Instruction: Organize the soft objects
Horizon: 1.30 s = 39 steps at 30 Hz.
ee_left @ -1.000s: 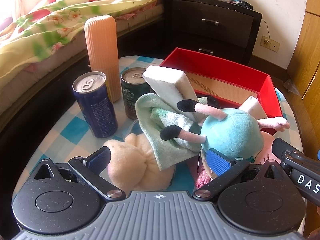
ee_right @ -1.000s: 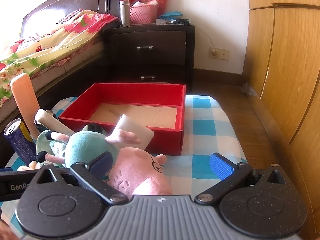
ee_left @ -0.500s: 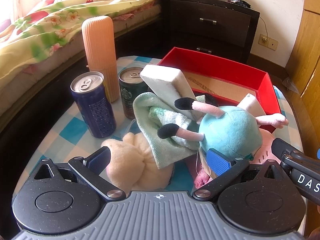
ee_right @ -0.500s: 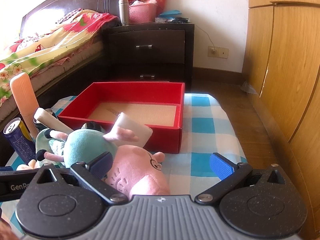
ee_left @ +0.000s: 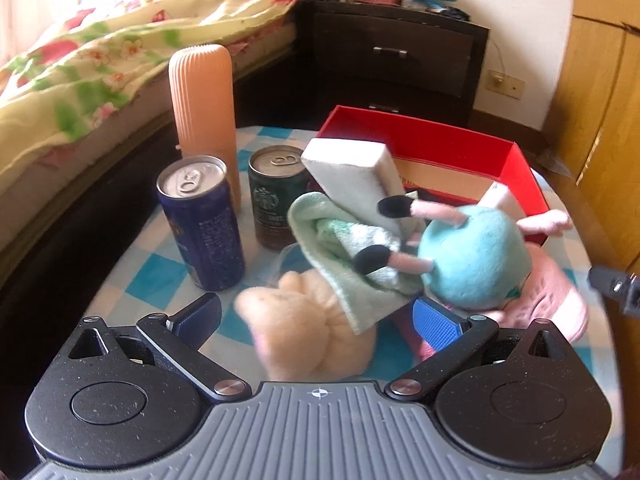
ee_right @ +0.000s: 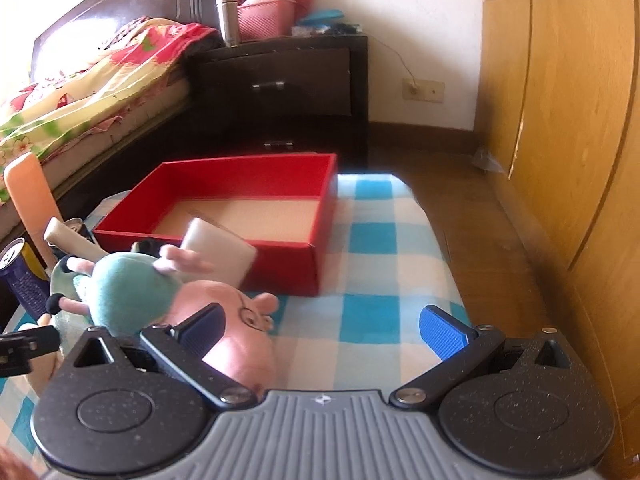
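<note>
Closer now, red box [ee_right: 224, 216] holds only a cardboard liner [ee_right: 240, 220].

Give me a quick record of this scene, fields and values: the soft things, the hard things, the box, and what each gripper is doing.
soft items: cream plush, green towel, pig plush in teal dress, two white sponges
hard items: blue can, green can, peach ribbed case
red box: nothing soft inside yet
left gripper: open, around the cream plush
right gripper: open, beside the pig's head
</note>
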### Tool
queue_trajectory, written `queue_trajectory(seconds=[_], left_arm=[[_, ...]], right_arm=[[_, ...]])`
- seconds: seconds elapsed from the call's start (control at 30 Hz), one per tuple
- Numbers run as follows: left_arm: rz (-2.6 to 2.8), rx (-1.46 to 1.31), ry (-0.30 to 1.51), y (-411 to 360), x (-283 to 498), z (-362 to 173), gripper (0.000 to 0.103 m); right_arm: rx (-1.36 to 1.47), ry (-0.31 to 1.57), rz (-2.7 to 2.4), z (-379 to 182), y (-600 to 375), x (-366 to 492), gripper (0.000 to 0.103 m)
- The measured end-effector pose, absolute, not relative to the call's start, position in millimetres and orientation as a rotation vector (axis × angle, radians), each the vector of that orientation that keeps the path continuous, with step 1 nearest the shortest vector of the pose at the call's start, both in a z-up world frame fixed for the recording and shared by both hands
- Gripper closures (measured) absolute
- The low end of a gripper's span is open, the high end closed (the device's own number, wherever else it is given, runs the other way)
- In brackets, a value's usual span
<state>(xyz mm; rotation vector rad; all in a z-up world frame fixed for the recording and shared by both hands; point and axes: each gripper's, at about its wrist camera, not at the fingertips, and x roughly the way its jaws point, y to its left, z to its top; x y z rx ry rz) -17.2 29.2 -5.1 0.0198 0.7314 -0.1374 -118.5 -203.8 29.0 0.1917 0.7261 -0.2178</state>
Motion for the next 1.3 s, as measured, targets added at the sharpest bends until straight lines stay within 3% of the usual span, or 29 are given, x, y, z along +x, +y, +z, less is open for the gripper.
queue_trajectory(seconds=[0.3, 0.57, 0.7, 0.73, 1.03, 1.13, 1.3], left_arm=[[-0.195, -0.027, 0.805, 51, -12, -12, 0.007], [-0.270, -0.002, 0.821, 47, -11, -8, 0.007], [-0.299, -0.026, 0.828, 49, -12, -8, 0.007], [-0.307, -0.032, 0.826, 50, -13, -8, 0.007], [-0.336, -0.066, 0.842, 55, -12, -14, 0.006], [-0.362, -0.069, 0.856, 53, -12, -16, 0.006], [-0.385, -0.097, 0.879, 57, -11, -17, 0.006]], right_arm=[[0.124, 0.749, -0.053, 35, -199, -112, 0.019], [-0.099, 0.728, 0.215, 44, -164, -77, 0.020], [-0.135, 0.786, 0.365, 34, -146, -60, 0.040], [-0.143, 0.799, 0.383, 30, -141, -56, 0.041], [-0.167, 0.848, 0.437, 22, -135, -27, 0.040], [-0.178, 0.902, 0.447, 7, -130, -20, 0.032], [-0.130, 0.931, 0.438, 1, -132, -15, 0.036]])
